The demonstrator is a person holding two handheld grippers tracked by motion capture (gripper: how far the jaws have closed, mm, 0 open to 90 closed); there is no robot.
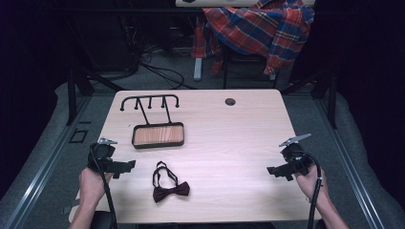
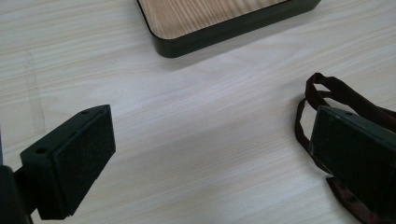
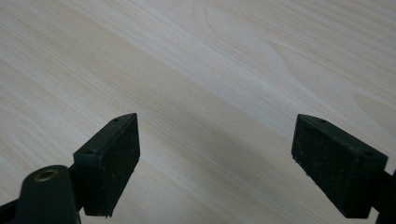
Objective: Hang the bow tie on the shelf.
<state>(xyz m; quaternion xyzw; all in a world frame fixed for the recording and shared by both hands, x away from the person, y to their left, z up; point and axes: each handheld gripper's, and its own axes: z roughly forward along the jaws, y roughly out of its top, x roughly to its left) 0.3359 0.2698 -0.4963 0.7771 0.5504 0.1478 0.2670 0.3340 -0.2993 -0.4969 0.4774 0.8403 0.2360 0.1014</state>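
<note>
In the high view a pale wooden worktop [image 1: 224, 143] is standing on grey floor in a dark room, with a plaid shirt [image 1: 260, 28] hanging over a chair behind it. A dark red bow tie [image 1: 169, 188] is lying near the front edge, just right of the left gripper [image 1: 130, 165], and a black hook rack with a wooden tray base [image 1: 157, 135] is lying just beyond it. The right gripper [image 1: 272, 171] is hovering well apart at the right; its jaws are too small here to judge. In the left gripper view the jaws are standing wide apart over bare worktop [image 2: 196, 140], holding nothing; the right-hand jaw is covering part of the bow tie's strap [image 2: 327, 91], and the tray base [image 2: 219, 21] is being cut off by the top edge. In the right gripper view the jaws are gaping wide over bare worktop [image 3: 210, 70], gripping and touching nothing.
</note>
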